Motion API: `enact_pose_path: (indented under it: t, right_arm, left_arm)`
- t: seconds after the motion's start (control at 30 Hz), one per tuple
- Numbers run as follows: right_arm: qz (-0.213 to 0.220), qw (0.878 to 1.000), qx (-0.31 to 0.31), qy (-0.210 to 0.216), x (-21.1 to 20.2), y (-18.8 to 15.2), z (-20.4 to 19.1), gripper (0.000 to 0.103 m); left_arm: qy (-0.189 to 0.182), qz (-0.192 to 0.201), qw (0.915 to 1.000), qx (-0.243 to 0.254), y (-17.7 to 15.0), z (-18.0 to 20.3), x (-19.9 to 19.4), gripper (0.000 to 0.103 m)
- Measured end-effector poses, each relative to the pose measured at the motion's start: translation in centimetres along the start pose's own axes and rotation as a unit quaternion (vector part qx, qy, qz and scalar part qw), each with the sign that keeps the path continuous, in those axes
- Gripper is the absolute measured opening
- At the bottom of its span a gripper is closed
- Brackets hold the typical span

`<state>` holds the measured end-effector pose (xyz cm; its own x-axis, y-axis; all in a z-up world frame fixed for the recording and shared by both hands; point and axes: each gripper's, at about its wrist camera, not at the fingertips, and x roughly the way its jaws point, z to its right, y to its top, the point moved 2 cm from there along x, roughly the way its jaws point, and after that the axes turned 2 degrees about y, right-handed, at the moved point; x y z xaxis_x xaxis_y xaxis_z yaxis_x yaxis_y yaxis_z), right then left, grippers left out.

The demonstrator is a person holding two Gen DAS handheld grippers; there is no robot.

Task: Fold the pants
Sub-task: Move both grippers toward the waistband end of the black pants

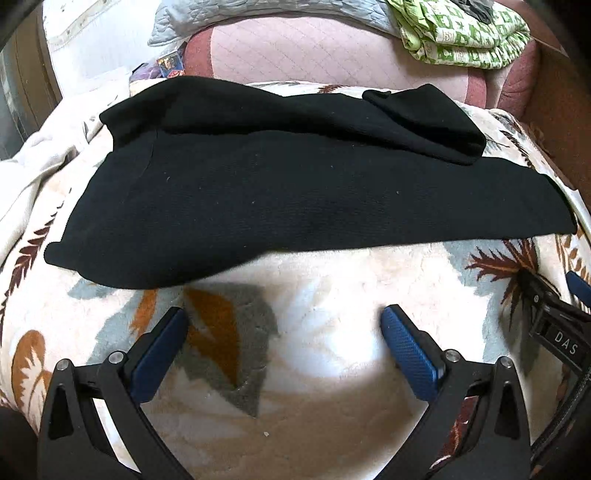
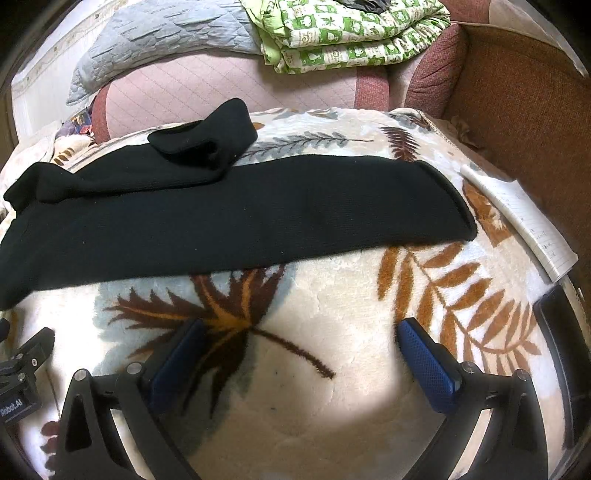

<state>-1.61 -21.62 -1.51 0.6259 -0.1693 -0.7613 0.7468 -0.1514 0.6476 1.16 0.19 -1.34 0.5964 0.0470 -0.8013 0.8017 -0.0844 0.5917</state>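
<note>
The black pants (image 1: 258,206) lie flat across the leaf-patterned blanket (image 1: 332,295), one leg folded back on top at their far edge. Nearer than the pants' near edge, the left gripper (image 1: 282,325) and right gripper (image 2: 301,336) hover over bare blanket, both spread wide and holding nothing. Right of the pants lies a lined notebook (image 2: 524,218); beyond them sit a pink cushion (image 2: 229,96) and a green quilt (image 2: 343,33).

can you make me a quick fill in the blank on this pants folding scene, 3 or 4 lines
1. The pants are ____ in colour.
2. Both the left gripper and the right gripper have jaws that are ____.
3. The pants lie on a blanket printed with ____.
4. The folded quilt at the far side is white and ____.

Missing words: black; open; leaves; green
</note>
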Motion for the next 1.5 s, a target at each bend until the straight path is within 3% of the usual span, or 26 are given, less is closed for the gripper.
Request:
enact_pose_path:
  t: [0.13, 0.33, 0.53, 1.5]
  right_arm:
    - [-0.013, 1.0, -0.01, 0.02, -0.6, 0.2, -0.1, 0.103]
    - [-0.004, 0.998, -0.014, 0.057, -4.0, 0.5, -1.3, 0.103]
    - [0.017, 0.994, 0.003, 0.104, -6.8, 1.8, -3.0, 0.103]
    - [0.016, 0.995, 0.006, 0.103, -6.6, 2.8, -3.6, 0.103]
  left_arm:
    - [-0.013, -0.022, 0.9996, 0.009, 0.4, -0.6, -0.7, 0.103]
    - [-0.028, 0.03, 0.9991, -0.006, 1.4, -2.4, -4.6, 0.103]
    - [-0.024, 0.037, 0.9989, -0.018, 2.3, -4.5, -5.7, 0.103]
    - [-0.01, 0.03, 0.998, -0.055, 2.9, -7.7, -5.5, 0.103]
